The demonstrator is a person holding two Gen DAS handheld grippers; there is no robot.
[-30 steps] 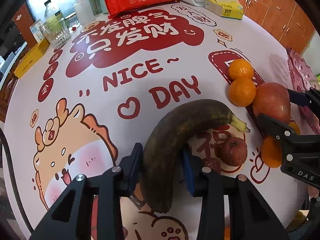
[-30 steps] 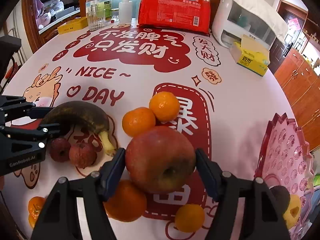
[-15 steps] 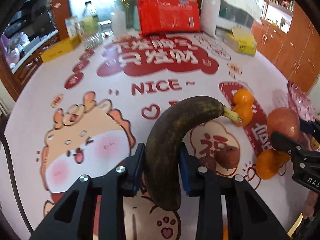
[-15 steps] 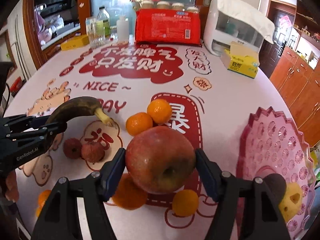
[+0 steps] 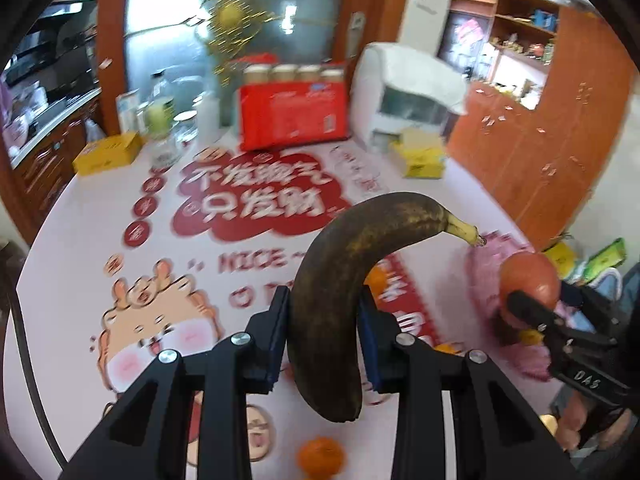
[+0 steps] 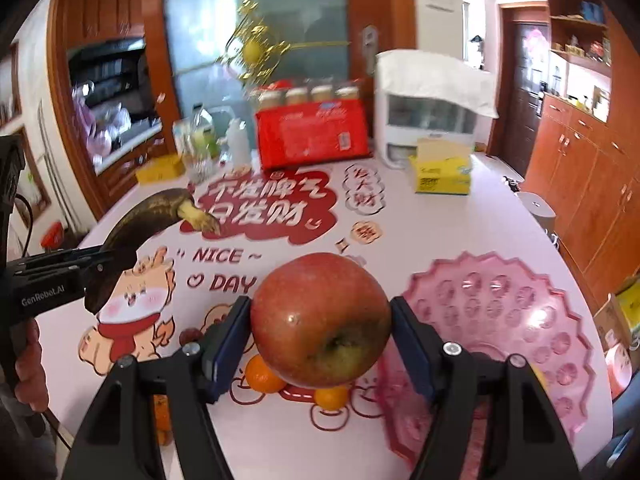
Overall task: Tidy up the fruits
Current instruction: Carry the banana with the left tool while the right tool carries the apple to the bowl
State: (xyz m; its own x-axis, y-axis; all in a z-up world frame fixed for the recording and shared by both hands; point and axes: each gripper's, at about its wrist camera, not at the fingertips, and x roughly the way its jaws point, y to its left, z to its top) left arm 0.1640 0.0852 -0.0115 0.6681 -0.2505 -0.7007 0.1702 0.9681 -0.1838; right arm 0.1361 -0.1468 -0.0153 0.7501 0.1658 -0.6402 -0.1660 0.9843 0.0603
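Note:
My left gripper (image 5: 322,340) is shut on a dark, overripe banana (image 5: 340,280) and holds it high above the table; it also shows in the right wrist view (image 6: 144,220). My right gripper (image 6: 320,336) is shut on a large red apple (image 6: 320,320), lifted beside the pink scalloped plate (image 6: 500,312). The apple also shows in the left wrist view (image 5: 530,280). Oranges (image 6: 262,374) lie on the table under the apple, and another orange (image 5: 320,456) lies near the front edge.
The round table (image 6: 400,216) has a red and white printed cover. At its back stand a red package (image 6: 312,132), a white box (image 6: 432,120), a yellow tissue box (image 6: 442,172), bottles (image 6: 200,140) and a yellow carton (image 5: 108,152). Wooden cabinets (image 6: 580,168) stand to the right.
Both grippers have risen from the table with their fruit, and the views now tilt up toward the room. The apple has moved right, toward the pink plate.

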